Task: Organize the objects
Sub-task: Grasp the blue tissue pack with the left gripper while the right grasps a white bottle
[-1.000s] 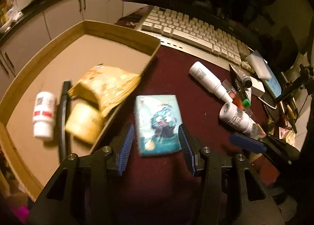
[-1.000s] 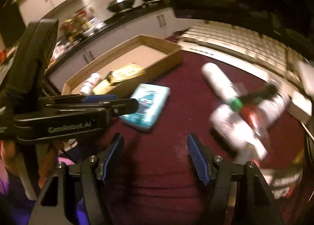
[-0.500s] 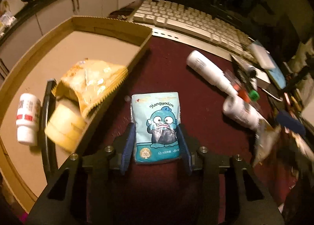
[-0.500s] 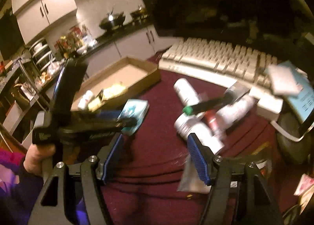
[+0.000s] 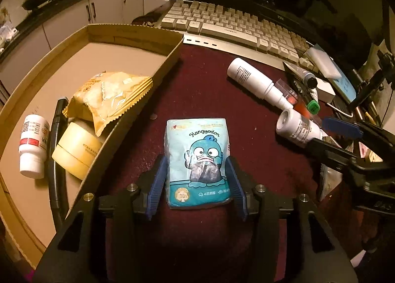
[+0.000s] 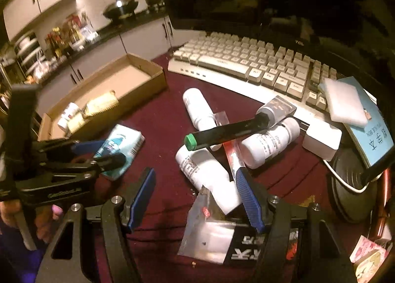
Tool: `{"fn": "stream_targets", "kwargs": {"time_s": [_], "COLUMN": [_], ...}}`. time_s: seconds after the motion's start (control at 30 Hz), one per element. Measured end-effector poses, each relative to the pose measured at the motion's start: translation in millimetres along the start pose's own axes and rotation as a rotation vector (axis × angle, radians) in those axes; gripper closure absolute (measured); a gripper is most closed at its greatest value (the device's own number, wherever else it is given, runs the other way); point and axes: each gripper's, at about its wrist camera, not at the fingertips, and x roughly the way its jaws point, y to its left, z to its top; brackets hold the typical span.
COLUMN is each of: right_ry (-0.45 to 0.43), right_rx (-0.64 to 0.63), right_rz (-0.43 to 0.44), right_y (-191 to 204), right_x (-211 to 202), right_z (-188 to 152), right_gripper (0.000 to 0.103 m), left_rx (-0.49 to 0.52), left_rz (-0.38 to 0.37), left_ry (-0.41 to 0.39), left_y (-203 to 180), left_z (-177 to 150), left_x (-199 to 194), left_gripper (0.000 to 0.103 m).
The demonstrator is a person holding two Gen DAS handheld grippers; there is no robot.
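A light-blue cartoon tissue pack (image 5: 197, 159) lies on the maroon cloth, right of the cardboard box (image 5: 138, 36). My left gripper (image 5: 196, 179) straddles the pack's near half. Its jaws are opening, and the blue pads stand just off the pack's sides. The right wrist view shows the same pack (image 6: 121, 144) with the left gripper (image 6: 103, 153) around it. My right gripper (image 6: 195, 196) is open over a pile of small items. One white bottle (image 6: 207, 176) lies between its fingers, against the right pad only.
The box holds a yellow snack bag (image 5: 108, 95), a cream jar (image 5: 76, 147), a red-labelled white bottle (image 5: 33, 142) and a black pen (image 5: 55, 139). The pile includes more white bottles (image 6: 269, 144), a green-capped marker (image 6: 227, 132) and a foil packet (image 6: 209, 233). A keyboard (image 6: 246, 60) lies behind.
My left gripper came down around the tissue pack, narrowed onto it, then widened slightly. My right gripper swung from near the pack to over the bottle pile.
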Motion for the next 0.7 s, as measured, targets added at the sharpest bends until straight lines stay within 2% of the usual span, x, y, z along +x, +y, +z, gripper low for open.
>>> {"fn": "stream_targets", "kwargs": {"time_s": [0.13,0.23,0.3,0.4,0.57,0.7], "right_ry": [0.016,0.055,0.06,0.064,0.101,0.099], "right_rx": [-0.011,-0.083,-0.105,-0.125,-0.229,-0.225], "right_rz": [0.006,-0.026,-0.048,-0.082,-0.129,-0.16], "right_y": [4,14,16,16,25,17], "right_x": [7,11,13,17,25,20], "right_z": [9,10,9,14,19,16], "right_gripper": [0.036,0.036,0.037,0.05,0.051,0.05], "left_rx": [0.003,0.031,0.022,0.017,-0.014,-0.025], "left_rz": [-0.013,-0.015,-0.018,-0.02,-0.034,-0.059], "left_ry": [0.025,0.026,0.017,0.034,0.04,0.044], "left_y": [3,0,0,0,4,4], "left_z": [1,-3,-3,-2,-1,-3], "left_x": [-4,-11,-11,-6,-4,-7], "left_gripper": [0.063,0.065,0.065,0.062,0.058,0.055]}}
